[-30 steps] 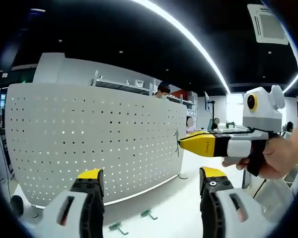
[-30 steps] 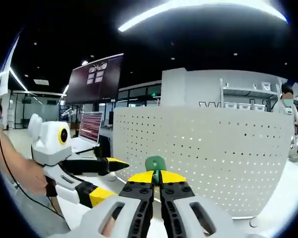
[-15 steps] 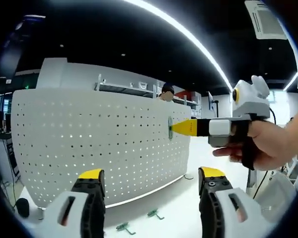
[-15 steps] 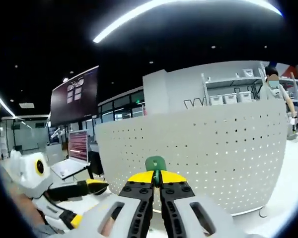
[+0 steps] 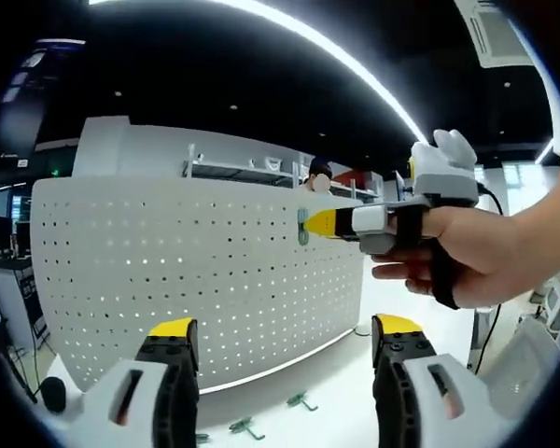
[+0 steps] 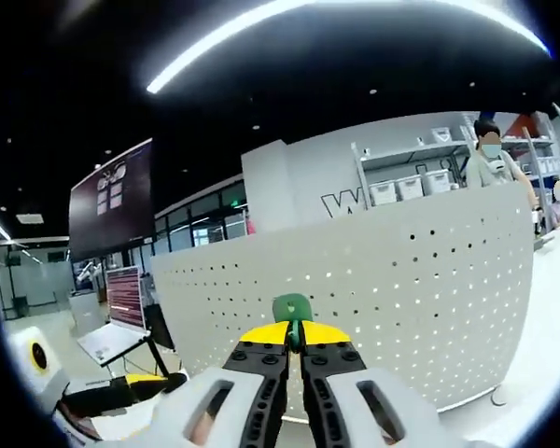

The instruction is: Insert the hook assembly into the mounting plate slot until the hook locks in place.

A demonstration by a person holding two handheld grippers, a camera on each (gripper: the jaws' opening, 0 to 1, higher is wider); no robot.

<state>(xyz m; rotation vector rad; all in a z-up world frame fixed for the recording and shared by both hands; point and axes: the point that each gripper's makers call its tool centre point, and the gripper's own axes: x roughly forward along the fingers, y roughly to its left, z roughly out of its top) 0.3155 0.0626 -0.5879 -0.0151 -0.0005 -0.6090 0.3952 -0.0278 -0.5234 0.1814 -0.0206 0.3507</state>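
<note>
R gripper (image 5: 308,224) is pinching the green hook (image 6: 292,307) tight, nosing it at the pegboard (image 5: 196,271) for seating; L gripper (image 5: 278,341) is idling w/ fingers wide, empty.

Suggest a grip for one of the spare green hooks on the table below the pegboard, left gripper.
Probably from above, the left gripper open, closing across the long straight shank of the nearer hook, not its bent end. It seems to lie flat on the white table, so a side approach has little to catch. Detail is too small to say which way the bend faces.
</note>
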